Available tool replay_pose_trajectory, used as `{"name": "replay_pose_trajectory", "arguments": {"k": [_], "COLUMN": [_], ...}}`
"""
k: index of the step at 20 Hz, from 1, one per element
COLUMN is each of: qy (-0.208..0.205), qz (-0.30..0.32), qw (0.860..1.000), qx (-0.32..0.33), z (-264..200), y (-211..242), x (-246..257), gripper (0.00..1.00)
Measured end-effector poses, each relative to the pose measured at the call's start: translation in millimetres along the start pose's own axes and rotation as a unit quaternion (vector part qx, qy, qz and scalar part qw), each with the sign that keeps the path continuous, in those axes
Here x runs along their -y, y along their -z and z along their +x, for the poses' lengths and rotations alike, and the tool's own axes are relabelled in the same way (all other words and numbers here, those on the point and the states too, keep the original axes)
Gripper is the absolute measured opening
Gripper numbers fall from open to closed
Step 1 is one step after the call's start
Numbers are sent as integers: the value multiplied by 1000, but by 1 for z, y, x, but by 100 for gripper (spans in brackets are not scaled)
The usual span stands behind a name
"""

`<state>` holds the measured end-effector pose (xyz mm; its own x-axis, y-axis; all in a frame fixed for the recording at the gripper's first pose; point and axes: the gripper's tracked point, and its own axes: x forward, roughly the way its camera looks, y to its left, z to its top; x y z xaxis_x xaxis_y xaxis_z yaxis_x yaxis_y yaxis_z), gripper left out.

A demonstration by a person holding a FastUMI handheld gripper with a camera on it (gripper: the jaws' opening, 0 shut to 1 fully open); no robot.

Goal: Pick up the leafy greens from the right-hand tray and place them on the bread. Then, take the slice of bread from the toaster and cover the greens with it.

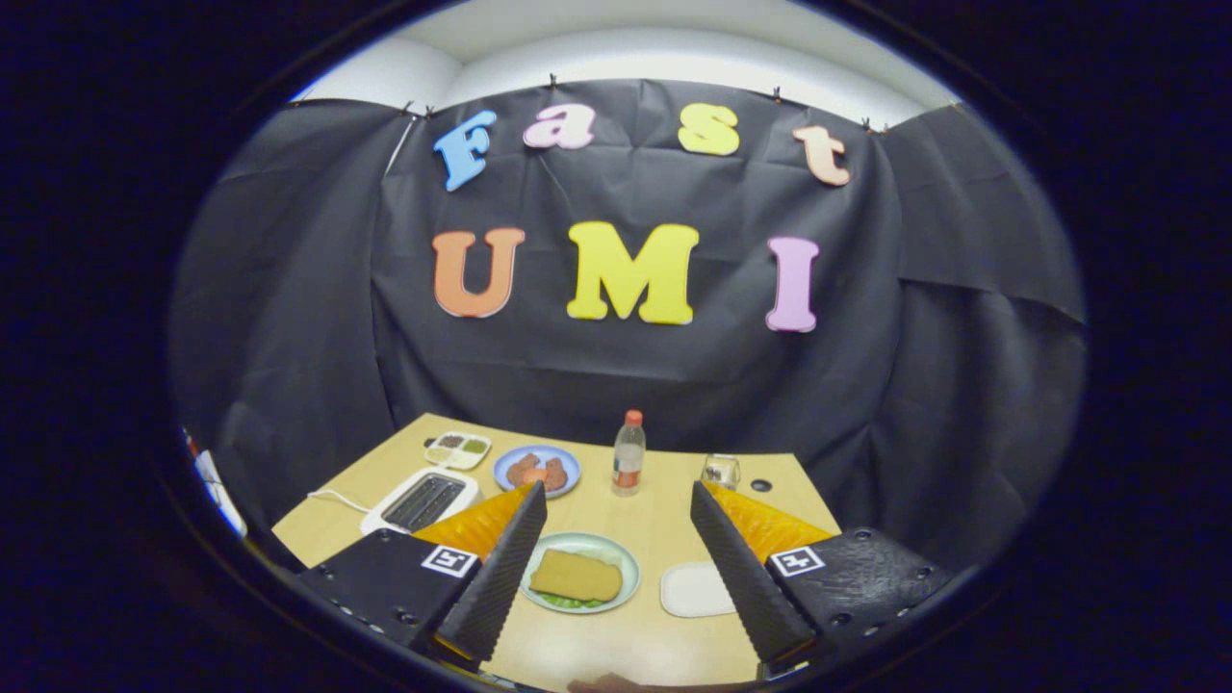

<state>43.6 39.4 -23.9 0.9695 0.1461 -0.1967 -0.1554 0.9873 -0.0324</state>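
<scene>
A slice of bread (576,576) lies on a pale green plate (627,563) with leafy greens (568,602) showing under its near edge. The plate sits on the wooden table between my fingers, closer to the left one. A white toaster (420,499) stands beyond the left finger, its slots dark. A small white tray (695,589) lies beside the right finger with nothing on it. My gripper (618,496) is held above the table, open wide, with nothing between the fingers.
A blue plate with reddish food (536,470), a small divided dish of sauces (457,449), a clear bottle with an orange cap (628,454) and a glass (720,471) stand along the table's far side. The toaster's cord (332,497) trails left.
</scene>
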Motion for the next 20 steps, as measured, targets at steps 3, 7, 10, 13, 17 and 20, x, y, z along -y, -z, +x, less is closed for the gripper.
{"name": "replay_pose_trajectory", "arguments": {"k": [3, 7, 10, 13, 17, 20], "qy": [6, -3, -9, -13, -12, -6], "qz": [3, 9, -7, -5, -6, -10], "qw": [998, 996, 997, 998, 998, 998], "qx": [57, 85, 76, 62, 59, 60], "z": [-33, -65, -63, -52, -40, -31], "y": [-42, -55, -45, -42, -49, -54], "x": [2, -11, -20, -31, -36, -37], "gripper": [94, 94, 95, 95, 95, 96]}}
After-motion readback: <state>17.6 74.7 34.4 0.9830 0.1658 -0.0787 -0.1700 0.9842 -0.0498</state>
